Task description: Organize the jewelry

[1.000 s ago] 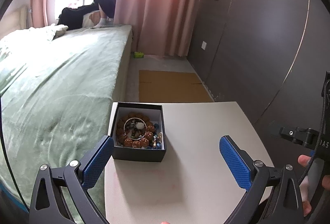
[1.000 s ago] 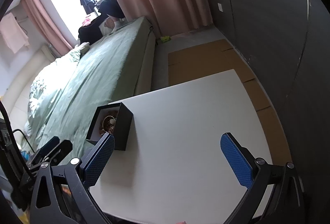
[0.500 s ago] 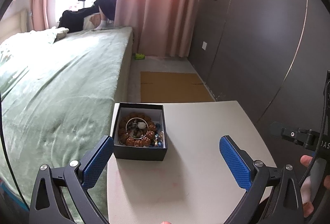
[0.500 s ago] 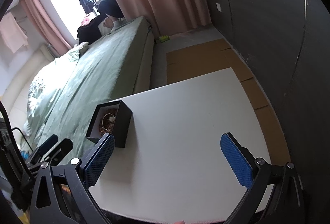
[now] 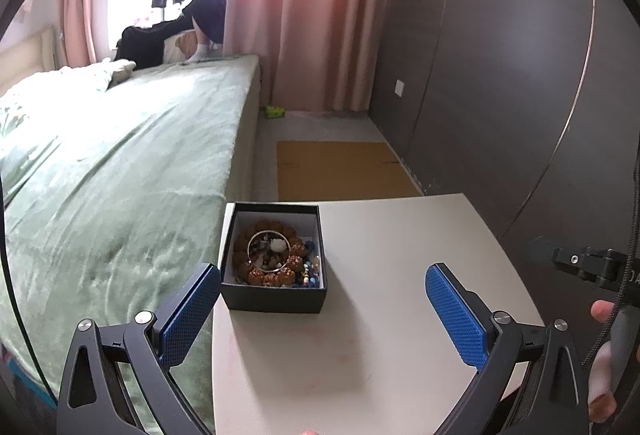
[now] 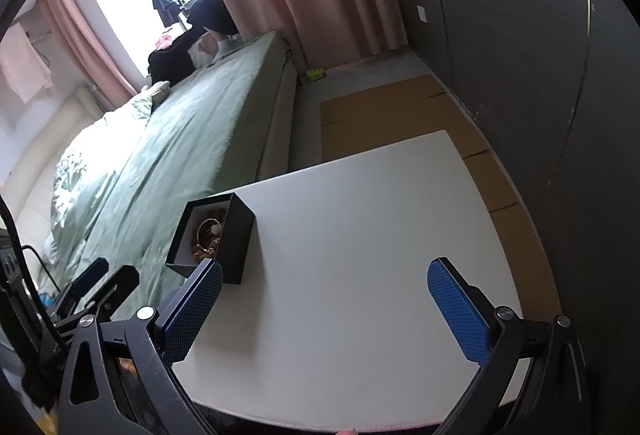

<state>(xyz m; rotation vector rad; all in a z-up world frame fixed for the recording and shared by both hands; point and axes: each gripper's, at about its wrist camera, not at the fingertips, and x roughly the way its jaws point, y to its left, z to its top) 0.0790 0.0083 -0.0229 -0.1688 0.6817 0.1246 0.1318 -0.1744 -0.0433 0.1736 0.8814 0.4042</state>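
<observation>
A small black box [image 5: 276, 299] stands open at the left edge of a white table [image 5: 380, 315]. Inside it lie a brown bead bracelet [image 5: 276, 277], a silver ring-shaped bangle [image 5: 252, 255] and small coloured beads [image 5: 310, 275]. My left gripper [image 5: 324, 311] is open and empty, just in front of the box, its left pad beside the box's near left corner. In the right wrist view the box [image 6: 236, 247] sits at the left, with the open, empty right gripper [image 6: 324, 311] above the table [image 6: 360, 255], near its front.
A bed with a green cover [image 5: 112, 171] runs along the table's left side. Dark wall panels [image 5: 500, 95] stand to the right. Brown cardboard [image 5: 340, 171] lies on the floor beyond the table. Pink curtains [image 5: 312, 15] hang at the back.
Both views have drifted slightly; the box sits a little nearer the middle of each view. Both grippers stay open and nothing was picked up.
</observation>
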